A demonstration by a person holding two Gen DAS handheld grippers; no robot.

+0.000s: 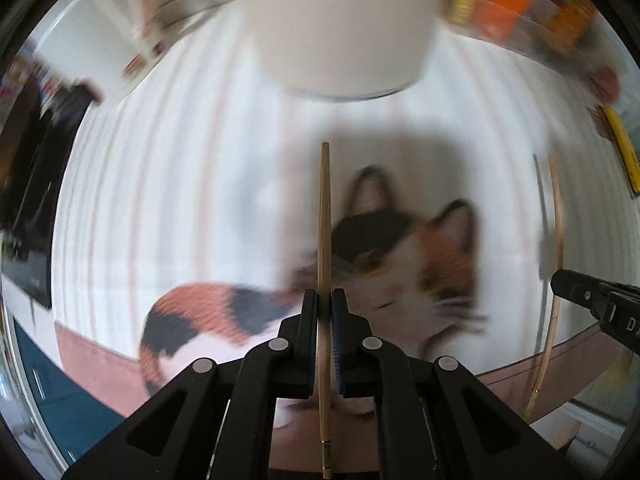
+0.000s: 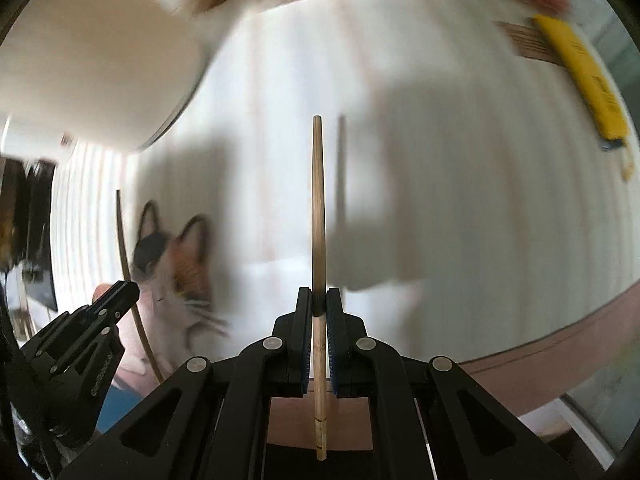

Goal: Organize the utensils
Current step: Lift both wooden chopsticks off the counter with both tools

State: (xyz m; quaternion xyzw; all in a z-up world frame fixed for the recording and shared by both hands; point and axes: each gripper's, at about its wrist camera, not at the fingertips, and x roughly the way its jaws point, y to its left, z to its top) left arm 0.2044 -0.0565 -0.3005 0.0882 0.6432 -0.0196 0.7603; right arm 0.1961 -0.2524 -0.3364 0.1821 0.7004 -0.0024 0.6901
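My left gripper is shut on a wooden chopstick that points forward along the fingers. My right gripper is shut on a second wooden chopstick, also pointing forward. Both are held above a white striped cloth with a calico cat print. A large cream cup-like container stands ahead of the left gripper; it shows at the upper left in the right wrist view. The right gripper and its chopstick show at the right of the left view. The left gripper shows at the left of the right view.
A yellow flat object lies at the far right on the cloth. Blurred colourful packages stand at the back. The table's brown edge curves along the near right. Dark objects sit at the left.
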